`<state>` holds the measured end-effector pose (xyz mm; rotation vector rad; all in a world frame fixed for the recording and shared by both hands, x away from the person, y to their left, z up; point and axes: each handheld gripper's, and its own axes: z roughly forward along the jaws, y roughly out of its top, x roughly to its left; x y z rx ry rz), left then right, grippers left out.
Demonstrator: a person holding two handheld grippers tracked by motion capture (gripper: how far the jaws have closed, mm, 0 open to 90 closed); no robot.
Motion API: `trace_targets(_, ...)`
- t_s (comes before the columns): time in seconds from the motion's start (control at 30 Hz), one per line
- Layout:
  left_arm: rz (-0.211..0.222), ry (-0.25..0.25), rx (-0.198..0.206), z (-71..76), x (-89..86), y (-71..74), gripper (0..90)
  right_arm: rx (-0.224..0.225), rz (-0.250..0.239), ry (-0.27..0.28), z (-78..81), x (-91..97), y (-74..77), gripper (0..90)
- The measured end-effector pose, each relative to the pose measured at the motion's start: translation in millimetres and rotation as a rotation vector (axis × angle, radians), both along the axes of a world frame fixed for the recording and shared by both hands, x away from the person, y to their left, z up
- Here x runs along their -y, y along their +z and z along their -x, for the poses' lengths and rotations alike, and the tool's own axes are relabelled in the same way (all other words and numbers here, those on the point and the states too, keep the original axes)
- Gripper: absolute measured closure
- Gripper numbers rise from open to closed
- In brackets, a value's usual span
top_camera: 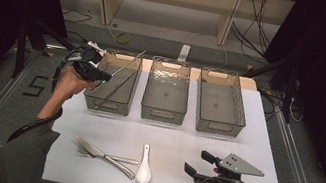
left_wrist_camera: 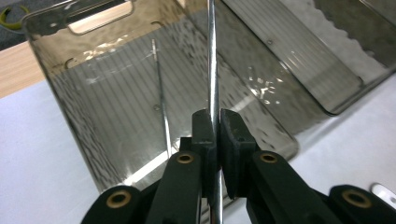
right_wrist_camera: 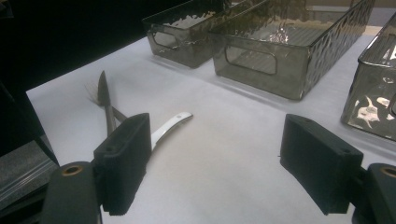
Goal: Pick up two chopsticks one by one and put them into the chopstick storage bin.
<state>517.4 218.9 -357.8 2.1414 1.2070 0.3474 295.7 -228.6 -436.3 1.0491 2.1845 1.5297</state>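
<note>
High view shows the left gripper [top_camera: 103, 76] over the left smoky transparent plastic bin [top_camera: 91, 100], clamped on a thin shiny metal chopstick [top_camera: 131, 63] that points up and across the bin, probably because it sorts the long sticks there; a second thin metal chopstick [top_camera: 118, 86] lies inside already. The right gripper [top_camera: 199, 163] rests near the table edge with its jaws wide apart and empty, seemingly waiting beside the white ceramic spoon [top_camera: 144, 168], the steel knife [top_camera: 111, 160] and the steel fork [top_camera: 89, 151].

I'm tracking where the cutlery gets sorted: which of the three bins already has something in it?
The leftmost bin: a metal chopstick lies inside, and the left gripper holds another over it. The other two bins are empty.
</note>
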Motion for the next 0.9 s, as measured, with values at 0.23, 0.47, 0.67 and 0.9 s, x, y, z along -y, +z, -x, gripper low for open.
trace_targets(0.23, -0.01, 0.057, 0.002, -8.1, -9.6, -5.2, 84.6, -0.001, 0.0, 0.0, -0.1, -0.1, -0.1, 25.7)
trace_targets(0.47, 0.014, 0.083, 0.007, -12.3, -13.5, -10.2, 84.6, -0.003, -0.002, -0.001, 0.0, 0.1, 0.1, 25.7)
trace_targets(0.67, 0.005, 0.101, -0.004, -16.4, -15.9, -21.1, 84.6, -0.002, -0.002, 0.0, 0.2, 0.1, 0.2, 25.8)
trace_targets(0.9, 0.015, 0.111, 0.009, -19.8, -16.9, -25.6, 84.6, -0.004, -0.002, 0.001, -0.2, -0.3, -0.3, 25.9)
